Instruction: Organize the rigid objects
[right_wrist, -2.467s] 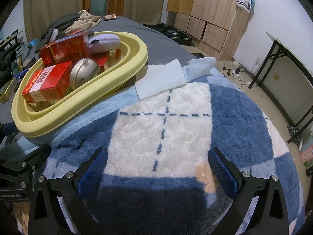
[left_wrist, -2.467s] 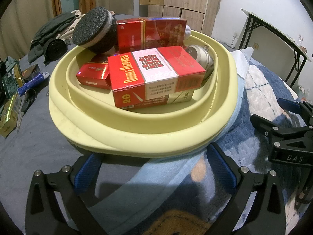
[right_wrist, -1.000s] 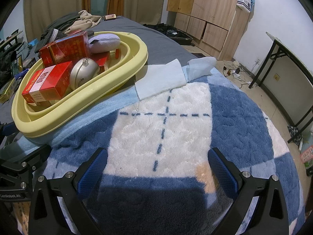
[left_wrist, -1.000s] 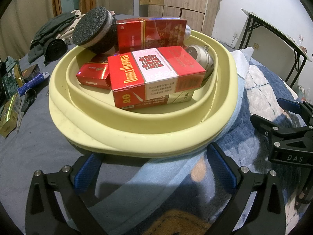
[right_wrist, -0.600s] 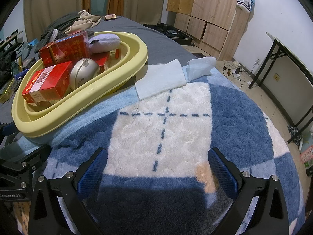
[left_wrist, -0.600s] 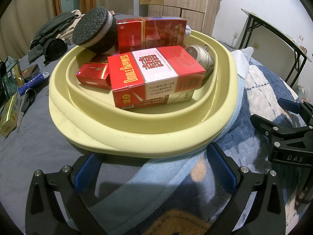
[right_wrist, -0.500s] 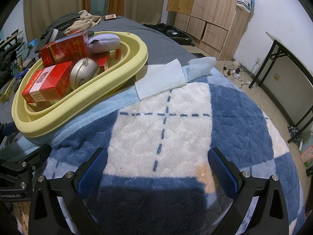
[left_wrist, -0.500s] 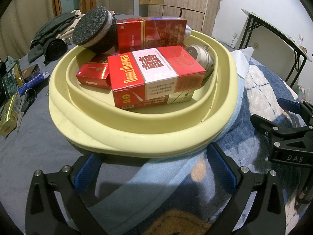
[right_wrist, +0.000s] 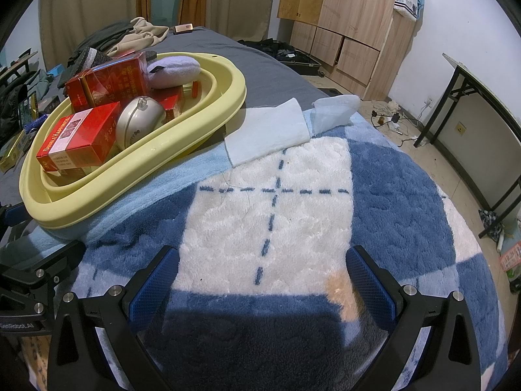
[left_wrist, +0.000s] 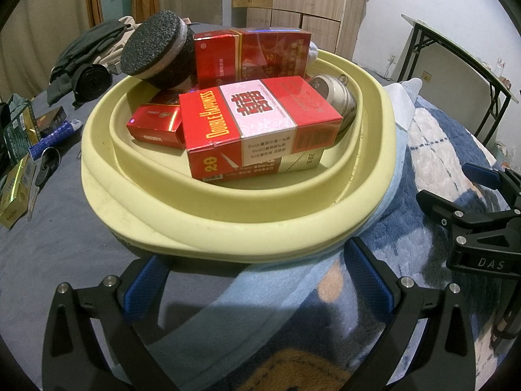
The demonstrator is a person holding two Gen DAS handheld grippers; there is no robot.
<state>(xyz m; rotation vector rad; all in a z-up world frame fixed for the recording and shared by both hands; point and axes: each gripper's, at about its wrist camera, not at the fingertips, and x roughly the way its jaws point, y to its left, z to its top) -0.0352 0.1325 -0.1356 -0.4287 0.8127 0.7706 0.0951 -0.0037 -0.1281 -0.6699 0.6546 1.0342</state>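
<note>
A pale yellow basin point(left_wrist: 228, 218) sits on the bed, also in the right wrist view point(right_wrist: 156, 150). It holds a red Double Happiness box point(left_wrist: 257, 123), a taller red box point(left_wrist: 250, 58), a small red box point(left_wrist: 153, 127), a black round sponge point(left_wrist: 156, 52), a silver round tin point(left_wrist: 338, 97) and a lilac pad point(right_wrist: 172, 68). My left gripper point(left_wrist: 257, 280) is open and empty just in front of the basin's near rim. My right gripper point(right_wrist: 260, 280) is open and empty over the blue and white blanket point(right_wrist: 276, 195), right of the basin.
Loose boxes and a blue pen point(left_wrist: 49, 137) lie on the grey sheet at far left, with dark clothes point(left_wrist: 88, 55) behind. A light blue cloth point(right_wrist: 270, 130) lies beside the basin. A wooden wardrobe point(right_wrist: 345, 16) and a black table point(right_wrist: 482, 104) stand beyond the bed.
</note>
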